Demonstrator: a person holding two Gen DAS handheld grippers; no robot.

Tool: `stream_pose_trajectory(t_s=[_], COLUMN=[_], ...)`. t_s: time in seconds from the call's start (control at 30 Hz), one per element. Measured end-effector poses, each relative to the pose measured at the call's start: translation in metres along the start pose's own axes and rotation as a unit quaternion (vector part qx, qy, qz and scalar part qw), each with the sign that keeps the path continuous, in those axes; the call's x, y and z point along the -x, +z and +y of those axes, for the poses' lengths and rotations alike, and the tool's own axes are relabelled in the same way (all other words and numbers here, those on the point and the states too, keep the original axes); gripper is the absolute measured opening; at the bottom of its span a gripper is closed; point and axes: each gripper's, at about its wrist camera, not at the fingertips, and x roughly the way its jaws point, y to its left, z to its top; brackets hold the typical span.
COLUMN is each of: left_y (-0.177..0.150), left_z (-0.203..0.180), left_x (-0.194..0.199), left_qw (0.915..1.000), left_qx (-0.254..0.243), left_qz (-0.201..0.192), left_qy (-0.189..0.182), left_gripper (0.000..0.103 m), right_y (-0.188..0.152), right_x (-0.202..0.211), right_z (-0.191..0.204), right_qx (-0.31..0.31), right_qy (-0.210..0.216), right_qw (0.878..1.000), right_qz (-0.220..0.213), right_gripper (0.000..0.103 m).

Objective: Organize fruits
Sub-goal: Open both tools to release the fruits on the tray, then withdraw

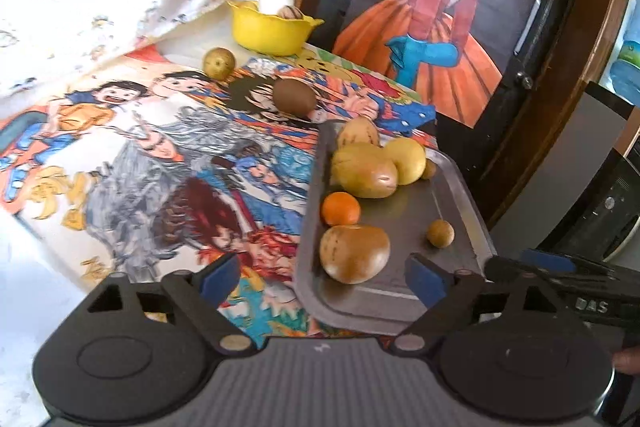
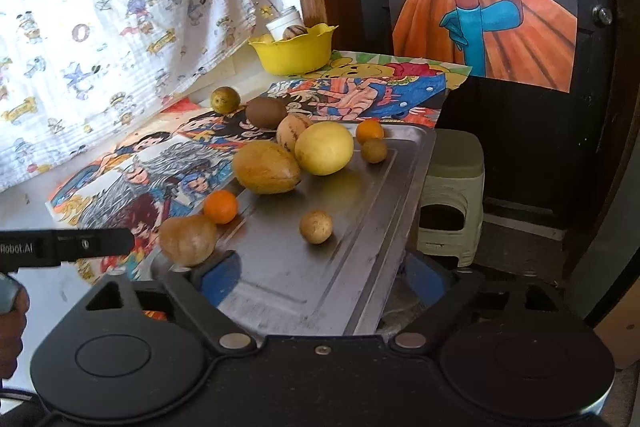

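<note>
Upper centre, your yellow bowl [image 2: 294,53] hides all but the top of one fruit. Lower left, the frame edge cuts off your hand [image 2: 12,327]. At right, the metal tray [image 2: 400,187] partly hides the stool [image 2: 452,187].

White table [image 2: 36,291], cartoon posters [image 1: 168,147] spread across it; metal tray [image 2: 304,275] (overhanging), yellow bowl [image 2: 294,57], two loose fruits [image 1: 294,95]

White letters reading "DAS" [image 1: 591,305] stand on the black body of the right gripper, seen at the right edge of the left wrist view. In the right wrist view, "Robot.AI" [image 2: 16,248] is printed in white on the black body of the left gripper, cut off at the picture's left edge. Other print is too blurred to read.
</note>
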Motion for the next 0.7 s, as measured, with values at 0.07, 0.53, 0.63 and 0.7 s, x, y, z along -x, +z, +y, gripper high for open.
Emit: stream_pose_trajectory(t_s=[0.07, 0.53, 0.63, 0.7], left_y=[-0.001, -0.015, -0.017, -0.016], left_z=[0.003, 0.021, 0.028, 0.034], left_x=[0.007, 0.038, 0.041, 0.043], left_qw=[1.0, 0.9973, 0.9953, 0.9933], left_qx=[-0.003, -0.031, -0.03, -0.03], left_qz=[-0.002, 0.012, 0.021, 0.027], left_qy=[0.008, 0.065, 0.09, 0.108], left_gripper=[0.1, 0.102, 0.102, 0.102], right_y=[-0.002, -0.017, -0.017, -0.015], right_x=[0.007, 0.019, 0.018, 0.019], right_z=[0.006, 0.048, 0.056, 0.061], right_qx=[0.007, 0.05, 0.059, 0.063], right_qy=[0.006, 0.024, 0.02, 0.023], right_qw=[1.0, 0.996, 0.995, 0.994], right_qz=[0.006, 0.068, 0.079, 0.083], right_gripper=[0.1, 0.102, 0.102, 0.102])
